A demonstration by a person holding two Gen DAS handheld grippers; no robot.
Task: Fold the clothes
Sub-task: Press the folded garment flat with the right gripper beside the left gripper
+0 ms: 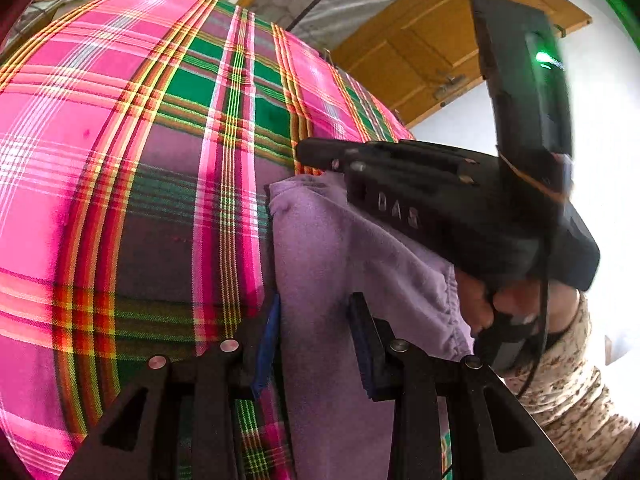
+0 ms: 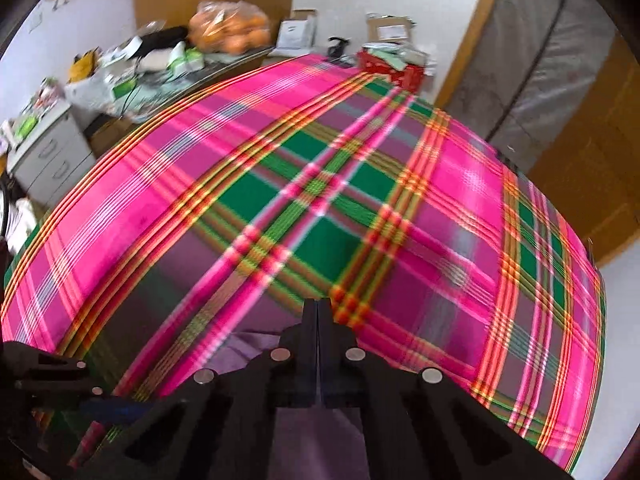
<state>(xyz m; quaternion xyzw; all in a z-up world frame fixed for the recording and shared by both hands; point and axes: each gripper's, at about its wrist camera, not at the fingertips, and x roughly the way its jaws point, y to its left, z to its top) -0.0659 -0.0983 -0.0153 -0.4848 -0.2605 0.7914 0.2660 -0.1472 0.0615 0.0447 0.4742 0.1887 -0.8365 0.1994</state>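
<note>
A lilac garment [image 1: 328, 264] lies folded on the pink and green plaid bedspread [image 1: 120, 160]. My left gripper [image 1: 312, 340] stands over its near part with the jaws apart. Its left blue pad [image 1: 266, 344] runs along the cloth's left edge, and the right finger [image 1: 362, 336] is over the cloth. My right gripper [image 1: 304, 152], held by a hand [image 1: 500, 308] in a patterned sleeve [image 1: 568, 392], reaches past the garment's far end. In the right wrist view, that gripper [image 2: 317, 308] has its fingers pressed together with nothing visible between them, and lilac cloth [image 2: 248, 348] shows beneath it.
Beyond the bed's far edge, a cluttered desk carries a bag of oranges [image 2: 228, 32] and boxes [image 2: 296, 32], with a red box [image 2: 392, 68] nearby. A grey drawer unit [image 2: 52, 156] stands to the left. A wooden door [image 1: 420, 60] and a plastic-covered panel [image 2: 540, 60] are on the right.
</note>
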